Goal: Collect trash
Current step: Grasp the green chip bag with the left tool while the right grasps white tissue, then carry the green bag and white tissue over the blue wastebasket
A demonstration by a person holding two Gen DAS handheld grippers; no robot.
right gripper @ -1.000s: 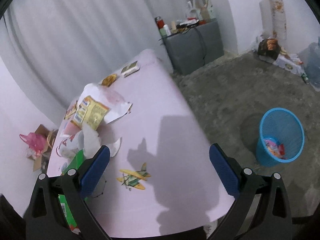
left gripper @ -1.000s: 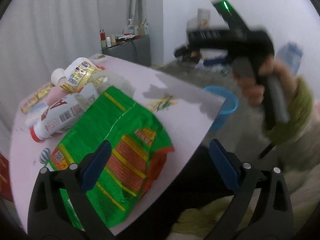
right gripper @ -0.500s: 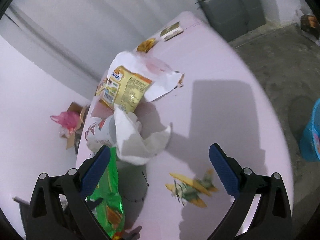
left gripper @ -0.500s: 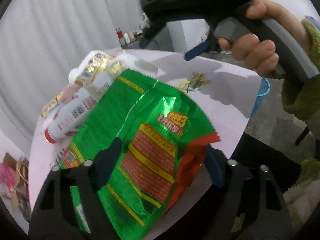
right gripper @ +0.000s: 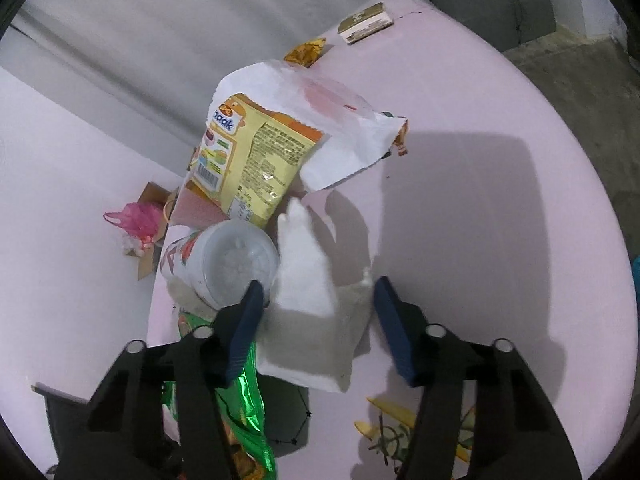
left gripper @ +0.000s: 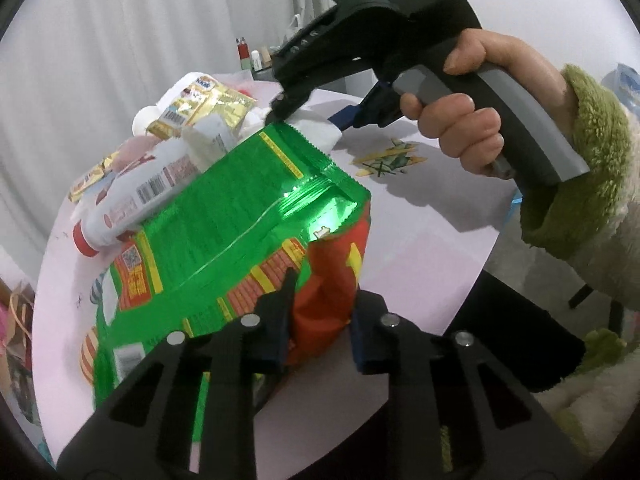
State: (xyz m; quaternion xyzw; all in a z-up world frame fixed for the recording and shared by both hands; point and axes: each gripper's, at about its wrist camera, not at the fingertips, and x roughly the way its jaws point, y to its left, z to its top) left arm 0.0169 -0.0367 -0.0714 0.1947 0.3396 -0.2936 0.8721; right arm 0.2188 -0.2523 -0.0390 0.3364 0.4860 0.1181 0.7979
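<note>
I see the left gripper [left gripper: 320, 320] with its jaws clamped on the red corner of the green snack bag [left gripper: 240, 220], which lies on the pink surface [left gripper: 420, 248] at its near edge. Beyond the bag, touching its far end, is a crumpled white tissue [right gripper: 316, 312]. My right gripper [right gripper: 320, 328] has its jaws apart on both sides of this tissue. A white bottle [left gripper: 136, 196] rests on the bag's left side.
</note>
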